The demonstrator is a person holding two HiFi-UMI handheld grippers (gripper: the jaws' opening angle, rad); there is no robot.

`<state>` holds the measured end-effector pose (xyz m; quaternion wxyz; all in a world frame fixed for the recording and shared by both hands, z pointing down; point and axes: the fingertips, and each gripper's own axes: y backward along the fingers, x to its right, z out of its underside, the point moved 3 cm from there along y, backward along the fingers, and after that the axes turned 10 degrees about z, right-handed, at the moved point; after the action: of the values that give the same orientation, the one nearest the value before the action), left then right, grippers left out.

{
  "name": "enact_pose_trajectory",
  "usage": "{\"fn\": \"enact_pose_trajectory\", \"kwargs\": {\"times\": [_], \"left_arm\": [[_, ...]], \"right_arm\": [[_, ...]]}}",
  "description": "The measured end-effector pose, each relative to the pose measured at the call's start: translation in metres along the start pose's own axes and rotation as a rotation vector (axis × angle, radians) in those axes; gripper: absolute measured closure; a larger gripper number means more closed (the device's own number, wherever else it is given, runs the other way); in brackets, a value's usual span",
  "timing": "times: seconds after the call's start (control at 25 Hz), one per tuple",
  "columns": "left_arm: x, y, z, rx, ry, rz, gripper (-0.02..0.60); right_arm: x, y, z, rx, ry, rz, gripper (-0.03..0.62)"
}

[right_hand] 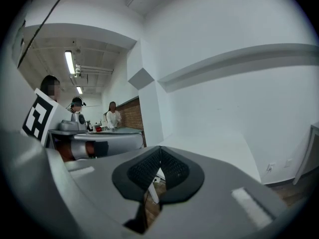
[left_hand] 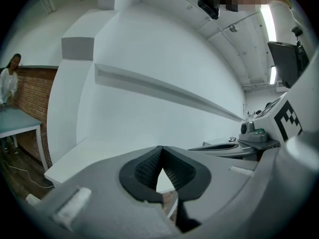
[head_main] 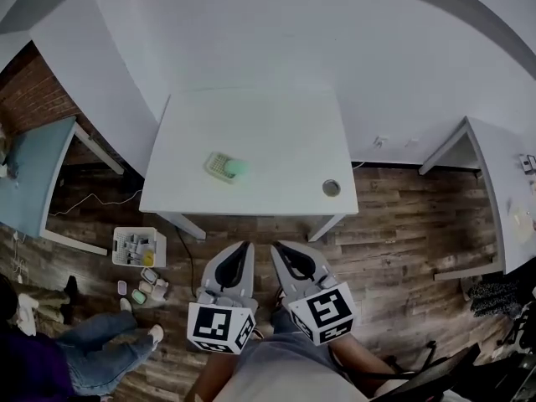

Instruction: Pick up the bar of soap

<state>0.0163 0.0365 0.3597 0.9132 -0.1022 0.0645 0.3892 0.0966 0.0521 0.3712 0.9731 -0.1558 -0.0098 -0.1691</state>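
A: Both tools hang low over the wood floor [head_main: 402, 224], short of the white table's [head_main: 251, 124] near edge. Left gripper [head_main: 243, 248], how do the jaws look?
B: Pressed together, tips meeting, nothing between them. Its own view shows only table top and wall beyond the pads.
A: And the right gripper [head_main: 280, 249]?
B: Same story: jaws closed tip to tip, nothing pinched. The two sit side by side, just apart.
A: Where's the target?
B: The bar of soap [head_main: 236, 169], pale green, lies on a small pale dish [head_main: 217, 165] on the table, left of centre and nearer the near edge than the far one. Well apart from both grippers.
A: Anything else up there?
B: A small round fitting [head_main: 332, 188] close to the near right corner. Off the near left corner, a basket [head_main: 138, 246] of small items stands on the floor, with a seated person [head_main: 100, 346] near it.
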Motion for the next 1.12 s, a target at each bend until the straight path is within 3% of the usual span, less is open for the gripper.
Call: {"fn": "enact_pose_trajectory", "kwargs": {"times": [0.4, 0.88, 1.12], "left_arm": [[-0.001, -0.058, 0.000, -0.030, 0.006, -0.021, 0.581], [-0.037, -0.069, 0.000, -0.038, -0.003, -0.084, 0.581], [-0.069, -0.083, -0.002, -0.025, -0.023, -0.080, 0.581]], "right_arm": [[0.055, -0.032, -0.011, -0.010, 0.006, -0.032, 0.592], [0.055, -0.072, -0.011, -0.007, 0.022, -0.077, 0.592], [0.049, -0.105, -0.013, -0.001, 0.056, -0.084, 0.592]]}}
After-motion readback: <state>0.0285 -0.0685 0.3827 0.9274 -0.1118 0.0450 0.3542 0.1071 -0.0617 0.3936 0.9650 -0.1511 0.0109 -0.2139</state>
